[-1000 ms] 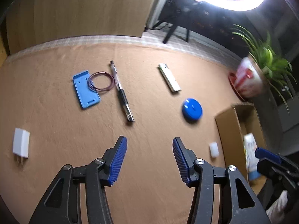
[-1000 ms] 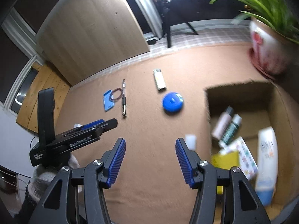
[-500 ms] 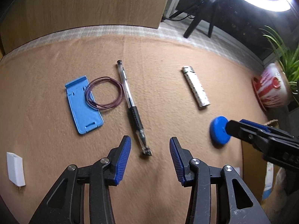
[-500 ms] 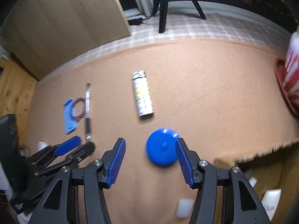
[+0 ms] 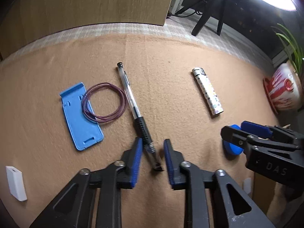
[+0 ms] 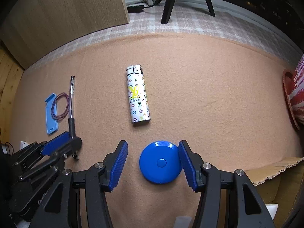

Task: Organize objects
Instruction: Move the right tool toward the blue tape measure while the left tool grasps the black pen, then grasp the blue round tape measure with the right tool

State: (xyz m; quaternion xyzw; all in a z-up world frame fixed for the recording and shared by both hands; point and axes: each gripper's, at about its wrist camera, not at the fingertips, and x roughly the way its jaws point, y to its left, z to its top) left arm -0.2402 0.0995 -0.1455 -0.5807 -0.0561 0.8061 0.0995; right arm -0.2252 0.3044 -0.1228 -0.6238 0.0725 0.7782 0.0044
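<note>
The tan mat (image 6: 209, 95) ends at a checked strip along its far edge, with a wooden panel (image 6: 66, 13) and black stand legs (image 6: 169, 3) beyond. On the right a red-and-white pot (image 6: 296, 98) sits at the mat's edge, and the torn rim of a cardboard box (image 6: 275, 169) lies near right. The broad stretch of mat between the lighter and the pot is bare.

The left hand-held gripper (image 5: 152, 156) is low over the mat, jaws partly open and astride the tip end of the pen (image 5: 133, 104); a narrow gap shows on each side, and neither pad touches it. The pen lies slanting, cap end far, its black grip just ahead of the fingertips.

The right hand-held gripper (image 6: 152, 161) is wide open around the blue disc (image 6: 160, 164), which lies flat on the mat. The right pad is at or touching the disc's rim; the left pad stands clear of it.

Just left of the pen lies a purple cord loop (image 5: 104, 102), touching or nearly touching the barrel and overlapping a blue phone stand (image 5: 79, 117). A white charger (image 5: 16, 183) lies near left, well apart. The lighter (image 6: 137, 98) lies just beyond the disc, between the two hand-held grippers' paths. A small white block (image 5: 247, 185) sits beside the box.
</note>
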